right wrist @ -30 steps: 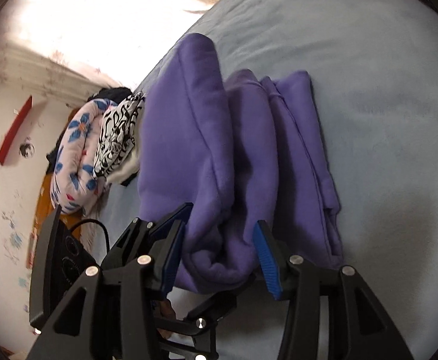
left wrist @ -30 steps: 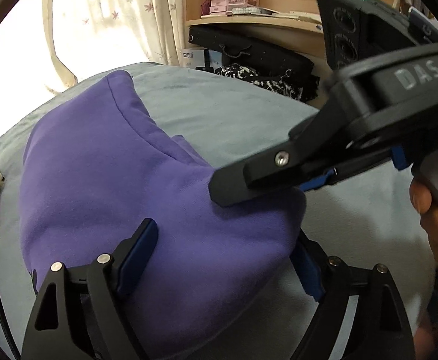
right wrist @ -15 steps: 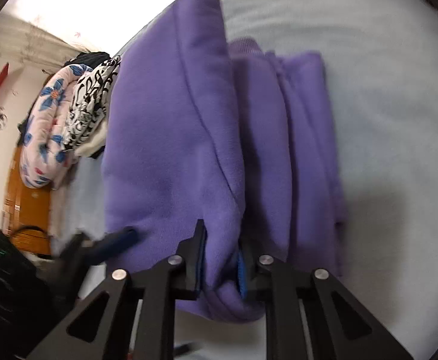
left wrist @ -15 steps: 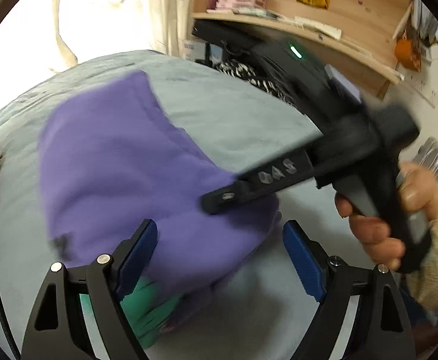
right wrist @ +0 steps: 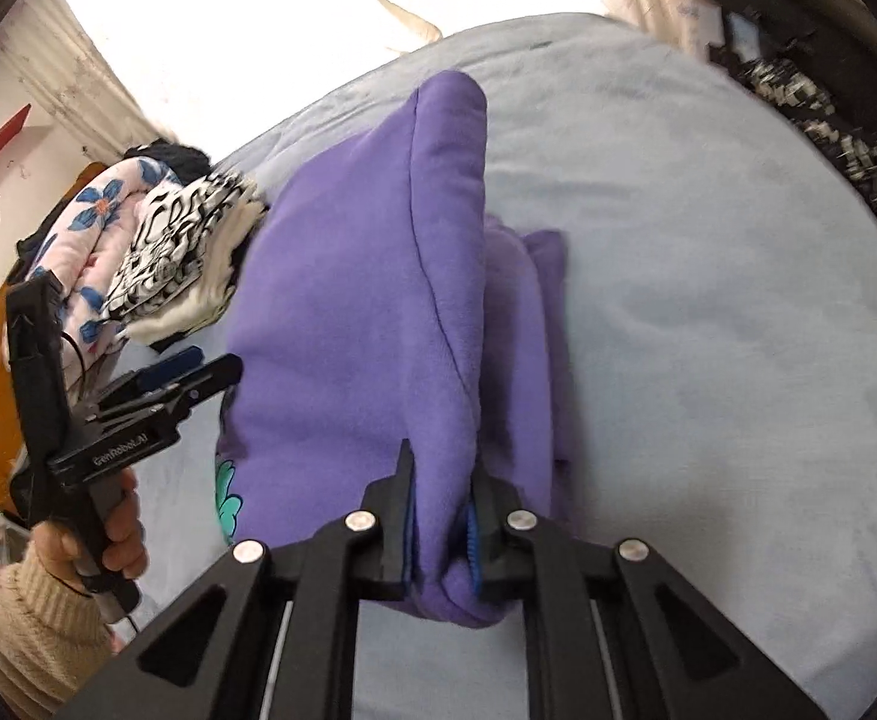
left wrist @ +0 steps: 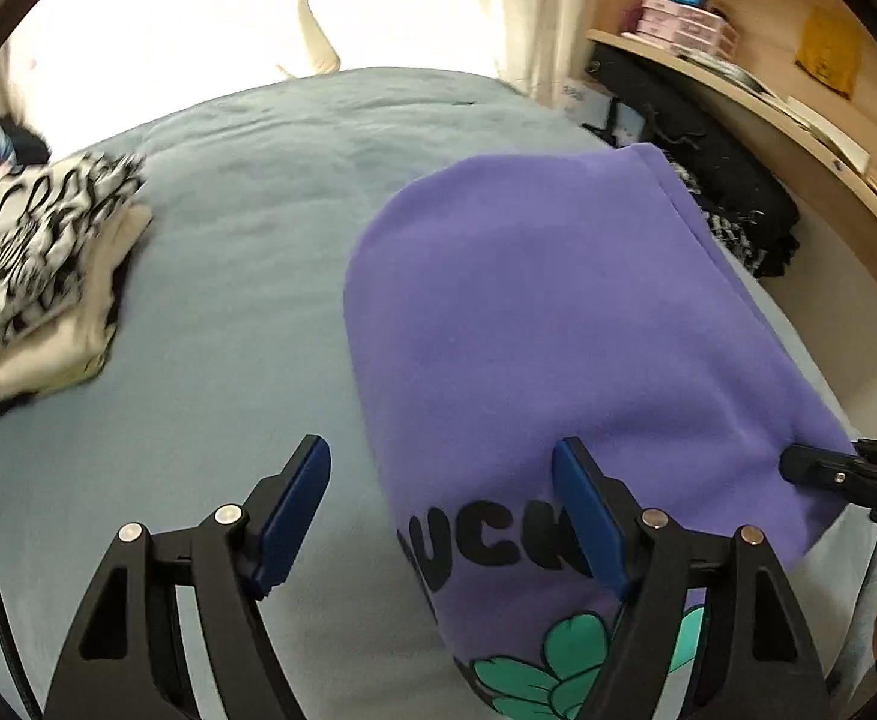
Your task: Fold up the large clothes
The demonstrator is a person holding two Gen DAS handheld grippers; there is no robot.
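pale blue bedding is spreading across the whole bed, soft and faintly rumpled, with a bright curtained window glowing behind it and a curved wooden shelf holding pink boxes at the right of the left wrist view. on the bed, a folded purple sweatshirt of thick fleece is lying in a long bundle, its near end now being lifted so that black lettering and a green flower print are showing on the underside; a second ago only plain purple was facing up. beyond it a stack of folded clothes, zebra-patterned, cream and floral, is sitting near the far edge, well apart from the bundle. a dark heap of black-and-white fabric is crowding the bed's side under the shelf.

the right gripper is clamping a thick fold of the sweatshirt's near end, having just been closing from a half-wide stance onto it. the left gripper is standing wide with nothing pinched, its jaws having just been narrowing a little; its right pad is lying against the sweatshirt's side while the left one is hovering over bare bedding. a hand in a cream knitted sleeve is gripping its handle.
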